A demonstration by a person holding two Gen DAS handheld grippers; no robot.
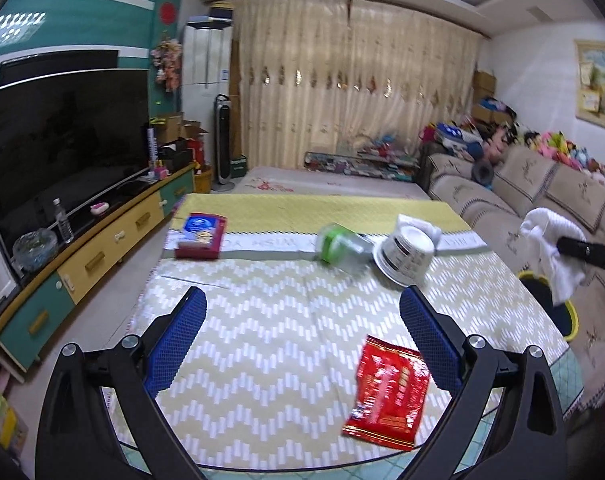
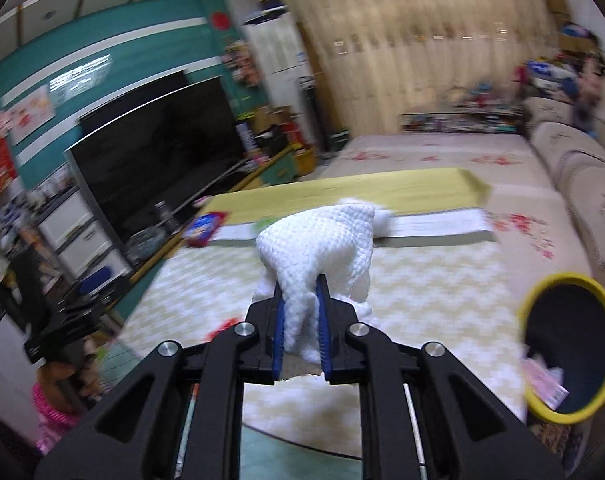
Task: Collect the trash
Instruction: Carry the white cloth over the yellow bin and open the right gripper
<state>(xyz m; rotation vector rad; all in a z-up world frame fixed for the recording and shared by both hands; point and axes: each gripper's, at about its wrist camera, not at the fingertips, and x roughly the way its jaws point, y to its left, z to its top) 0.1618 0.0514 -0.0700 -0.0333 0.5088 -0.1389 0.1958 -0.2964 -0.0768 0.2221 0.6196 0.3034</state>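
Note:
My right gripper [image 2: 301,284] is shut on a crumpled white paper towel [image 2: 322,240] and holds it above the table, left of a yellow-rimmed black bin [image 2: 568,360]. In the left wrist view the same towel [image 1: 550,244] hangs at the far right, above the bin [image 1: 558,312]. My left gripper [image 1: 302,300] is open and empty above the table [image 1: 262,340]. A red snack wrapper [image 1: 390,392] lies near its right finger. A tipped white paper cup [image 1: 404,254], a clear bottle with a green label [image 1: 342,246] and a red-and-blue packet [image 1: 202,234] lie further back.
A TV on a low cabinet [image 1: 82,256] runs along the left. A beige sofa [image 1: 542,200] with toys stands at the right. The bin holds some paper scraps [image 2: 542,380]. A person in pink [image 2: 58,400] is at the lower left of the right wrist view.

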